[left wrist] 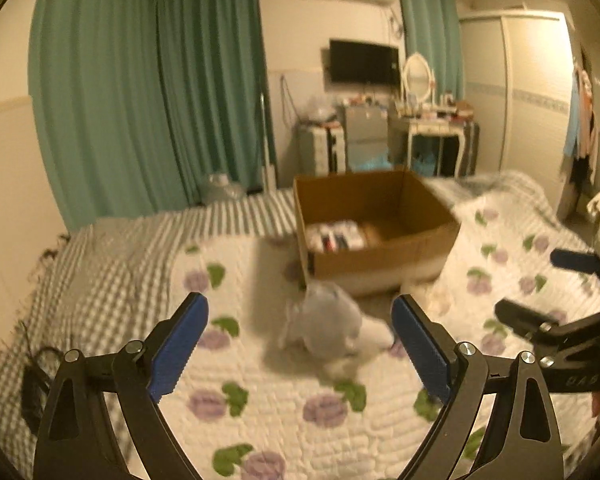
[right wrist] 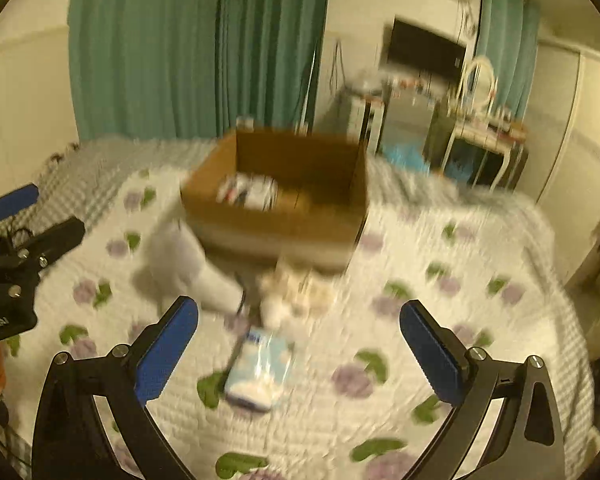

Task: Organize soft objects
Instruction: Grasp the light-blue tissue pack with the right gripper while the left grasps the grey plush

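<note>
On the left, a grey-checked sheet [left wrist: 112,248] covers the side of the bed, and a white quilt with purple flowers [left wrist: 268,412] lies over the middle. The left gripper [left wrist: 300,344] hovers above the quilt with its blue-padded fingers spread wide and nothing between them. Just ahead of it, a grey and white plush toy [left wrist: 332,324] lies on the quilt, close against the near left corner of an open cardboard box [left wrist: 384,256]. Inside the box, at its left side, sits a pale item with dark stripes [left wrist: 334,236], too blurred to name.

Further right, the right gripper [right wrist: 300,344] also hangs over the quilt, its fingers parted and empty. Below it lies a light blue and white packet [right wrist: 260,372], and beyond that a small cream-coloured soft thing [right wrist: 288,288] rests beside the plush toy, just in front of the box. Teal curtains [left wrist: 152,88] hang behind the bed.
</note>
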A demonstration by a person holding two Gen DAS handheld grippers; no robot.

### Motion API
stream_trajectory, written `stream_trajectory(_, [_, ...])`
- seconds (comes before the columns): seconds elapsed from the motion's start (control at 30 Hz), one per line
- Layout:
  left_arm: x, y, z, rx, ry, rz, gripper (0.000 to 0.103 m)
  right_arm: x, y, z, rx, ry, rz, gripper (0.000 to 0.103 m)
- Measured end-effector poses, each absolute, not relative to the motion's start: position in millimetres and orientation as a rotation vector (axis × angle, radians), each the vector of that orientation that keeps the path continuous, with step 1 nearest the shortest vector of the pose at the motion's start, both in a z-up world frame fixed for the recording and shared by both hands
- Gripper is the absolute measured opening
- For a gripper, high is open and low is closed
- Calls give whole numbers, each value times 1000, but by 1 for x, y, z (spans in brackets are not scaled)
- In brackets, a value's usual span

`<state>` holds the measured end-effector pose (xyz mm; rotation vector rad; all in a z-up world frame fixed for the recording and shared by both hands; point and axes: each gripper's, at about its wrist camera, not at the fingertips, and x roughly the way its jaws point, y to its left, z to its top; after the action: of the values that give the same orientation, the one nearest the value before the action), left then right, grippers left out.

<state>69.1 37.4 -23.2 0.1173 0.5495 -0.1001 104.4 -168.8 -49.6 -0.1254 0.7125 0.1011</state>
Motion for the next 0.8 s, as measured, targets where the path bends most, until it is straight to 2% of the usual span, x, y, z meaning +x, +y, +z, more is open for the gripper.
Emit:
stream_trajectory(0.27, [83, 39, -91, 123, 697, -108, 94, 123, -167, -131, -59, 874, 134, 101])
stream_trajectory(0.5, [92, 43, -121, 98, 762, -121, 94, 136, -155, -167, -69, 962, 147, 95])
stream_trajectory(0.6, [92, 43, -127, 97, 770, -135, 94, 141, -153, -174, -49, 975, 149, 85])
stream_trajectory(0.67, [92, 42, -129, 100, 770, -141, 94, 142, -152, -175, -36, 978, 160, 68])
stream_trajectory(0.73, [91, 41, -130, 106, 769, -147, 94, 140, -150, -174, -41, 969, 157, 58])
stream_trajectory(0.8, [91, 42, -130, 107, 769, -145, 94, 138, -147, -169, -60, 960, 145, 57])
